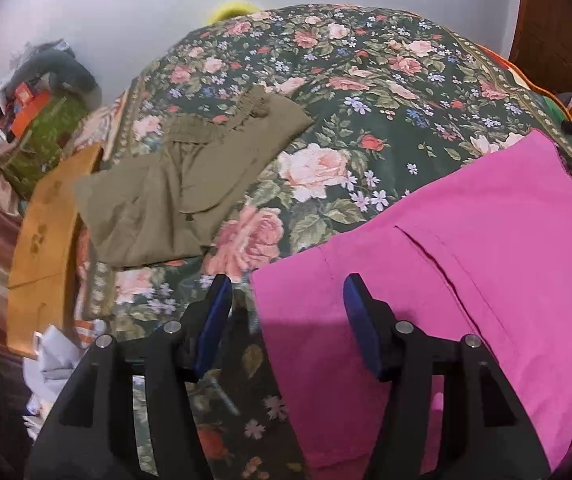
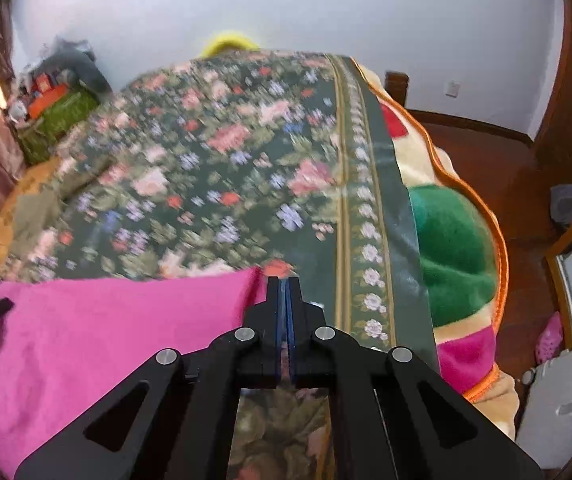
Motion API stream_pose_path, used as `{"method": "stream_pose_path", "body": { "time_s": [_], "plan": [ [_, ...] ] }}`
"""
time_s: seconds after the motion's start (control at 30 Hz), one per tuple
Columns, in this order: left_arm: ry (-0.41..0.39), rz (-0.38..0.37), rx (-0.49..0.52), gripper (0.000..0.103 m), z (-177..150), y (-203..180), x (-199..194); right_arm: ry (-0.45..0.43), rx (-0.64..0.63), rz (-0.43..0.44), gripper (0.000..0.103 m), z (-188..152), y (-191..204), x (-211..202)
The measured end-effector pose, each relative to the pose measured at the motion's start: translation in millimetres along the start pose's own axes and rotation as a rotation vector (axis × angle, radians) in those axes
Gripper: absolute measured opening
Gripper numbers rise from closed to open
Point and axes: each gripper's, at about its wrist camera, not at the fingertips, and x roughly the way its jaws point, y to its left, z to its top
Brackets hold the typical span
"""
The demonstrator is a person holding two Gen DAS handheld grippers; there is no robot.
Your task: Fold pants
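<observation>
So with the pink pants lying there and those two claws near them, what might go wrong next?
Two things, I would guess. The right gripper is shut at the corner of the pink pants, and it is not clear that it holds any cloth, so a pull may leave them behind. The left gripper is open across the pants' edge and might pinch the floral bedspread along with them.

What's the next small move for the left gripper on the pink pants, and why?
Probably close the left gripper on the near edge of the pink pants. It is open, with that edge lying between its fingers, ungripped. The right gripper is shut at the pants' far corner, though a pinch isn't clearly visible. A grip on both sides would let the fabric be lifted evenly off the floral bedspread.
</observation>
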Motion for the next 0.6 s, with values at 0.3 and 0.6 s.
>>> {"method": "stream_pose_path", "body": {
  "time_s": [0.3, 0.6],
  "plan": [
    [-0.038, -0.088, -0.044, 0.082, 19.1, -4.2, -30.3, 0.042, -0.102, 0.165, 0.053, -3.4, 65.4, -11.6],
    [0.044, -0.159, -0.001, 0.099, 23.9, -35.9, -22.1, 0.19, -0.148, 0.335, 0.067, -25.2, 125.2, 11.9]
  ]
}}
